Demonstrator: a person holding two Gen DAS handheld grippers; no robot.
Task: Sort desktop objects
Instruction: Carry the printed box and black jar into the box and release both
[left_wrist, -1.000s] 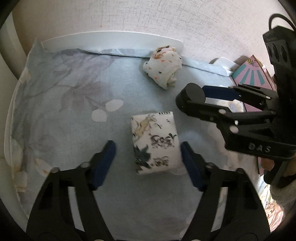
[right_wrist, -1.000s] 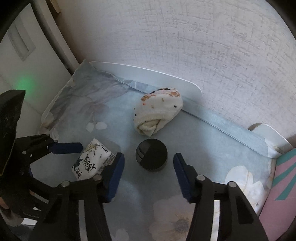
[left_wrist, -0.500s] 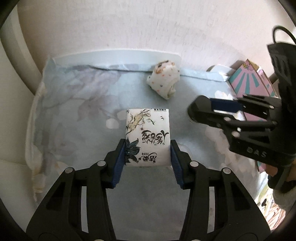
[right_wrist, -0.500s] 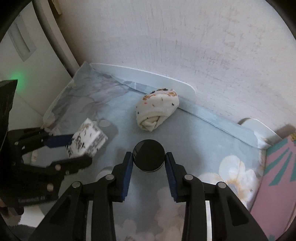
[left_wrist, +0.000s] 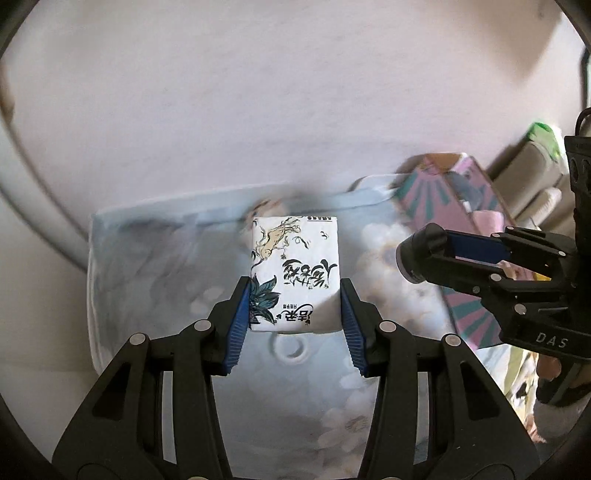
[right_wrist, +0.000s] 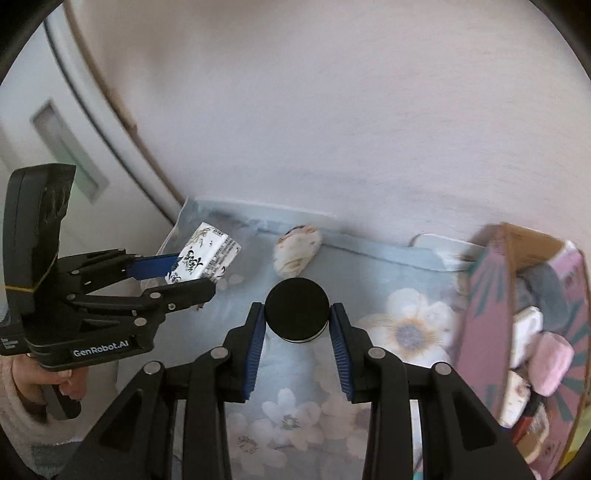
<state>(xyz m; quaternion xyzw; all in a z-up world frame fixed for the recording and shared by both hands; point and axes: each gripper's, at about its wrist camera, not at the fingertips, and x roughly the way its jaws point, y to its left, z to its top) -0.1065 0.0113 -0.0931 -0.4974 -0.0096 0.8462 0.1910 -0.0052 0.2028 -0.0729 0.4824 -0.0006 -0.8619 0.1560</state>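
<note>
Both grippers loaded, both items off the floral cloth.

Your left gripper (left_wrist: 294, 312) is clamped on the printed tissue pack (left_wrist: 295, 273), pads on its two long sides, pack held above the floral cloth (left_wrist: 155, 295). Your right gripper (right_wrist: 297, 328) is clamped on the black round jar (right_wrist: 297, 310), held up over the same cloth. A rolled spotted cloth bundle (right_wrist: 297, 251) lies at the far edge by the wall. The pink box (right_wrist: 487, 302) stands open at the right with soft items inside. Your hand (right_wrist: 62, 380) grips the left handle, lower left in the right wrist view.
</note>
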